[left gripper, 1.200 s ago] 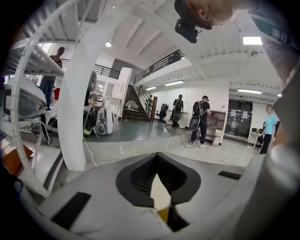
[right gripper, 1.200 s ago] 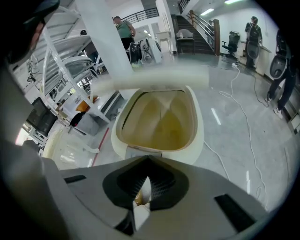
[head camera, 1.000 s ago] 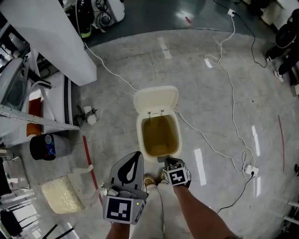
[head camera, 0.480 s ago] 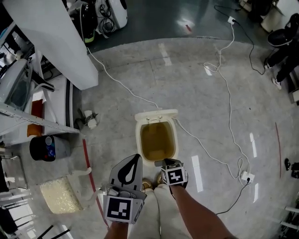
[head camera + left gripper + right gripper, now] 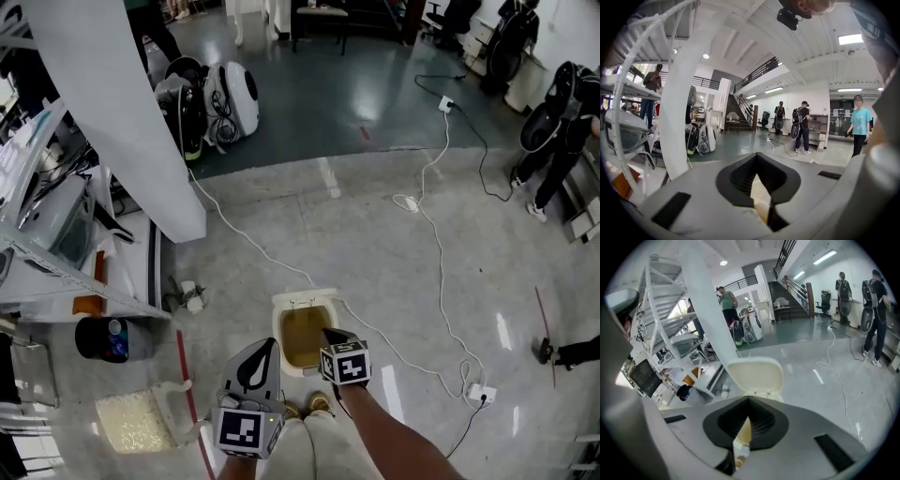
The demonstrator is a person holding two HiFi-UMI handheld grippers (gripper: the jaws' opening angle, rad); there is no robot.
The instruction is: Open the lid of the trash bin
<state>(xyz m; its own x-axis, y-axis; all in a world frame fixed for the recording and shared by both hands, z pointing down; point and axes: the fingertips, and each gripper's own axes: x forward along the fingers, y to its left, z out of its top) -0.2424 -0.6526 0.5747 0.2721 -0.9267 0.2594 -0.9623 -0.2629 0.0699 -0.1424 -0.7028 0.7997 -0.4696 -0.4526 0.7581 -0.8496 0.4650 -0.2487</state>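
Note:
A cream trash bin (image 5: 305, 337) stands on the floor in front of me, its brownish inside showing. Its lid (image 5: 305, 299) is up at the far side and fills the middle of the right gripper view as a cream panel (image 5: 756, 375). My left gripper (image 5: 266, 344) hangs shut just left of the bin's near corner, holding nothing. My right gripper (image 5: 326, 332) is shut over the bin's near right rim, and I cannot tell whether it touches. In the left gripper view the jaws (image 5: 757, 158) meet at a point, with a sliver of the bin showing below them.
A white pillar (image 5: 122, 122) and a metal rack (image 5: 56, 244) stand to the left, with a black bucket (image 5: 105, 339) and a tray of white granules (image 5: 136, 422) below them. A white cable (image 5: 431, 281) runs to a power strip (image 5: 478, 394) on the right. People stand at the far right (image 5: 553, 122).
The head view has risen and tilted up, so the bin looks smaller and lower in the picture. The lid stays open. Both grippers stay shut by the bin's near edge.

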